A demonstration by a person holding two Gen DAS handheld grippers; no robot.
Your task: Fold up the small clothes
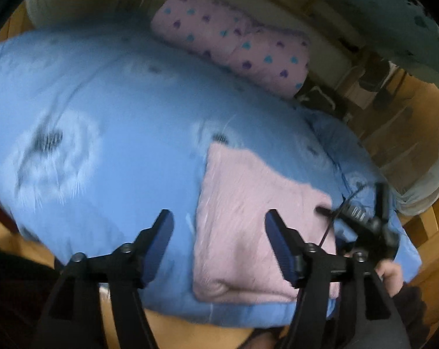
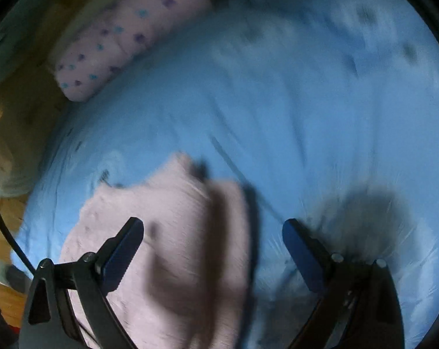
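on the left, the left tool [image 1: 218,242] hangs wide open above the blue duvet [image 1: 103,101], with nothing between its pads; its right pad sits over the pink garment [image 1: 257,218], its left pad over bare duvet. the garment lies flat on the near right part of the duvet, already doubled into a rough rectangle with a rounded fold along its near edge. behind it, well apart, a pink spotted pillow [image 1: 234,40] rests at the far edge of the bed.

further right, the right tool [image 2: 213,245] is also spread wide and empty, its left pad over the pink garment [image 2: 161,232] and its right pad over the duvet [image 2: 277,87]. blur softens both views.

the garment looks like thin, light knit: limp, likely to sag and drag rather than hold shape. i'd judge the best hold is a pinch at two corners of one edge, catching all layers, since the padded duvet beneath will give and may bunch up into the grip.
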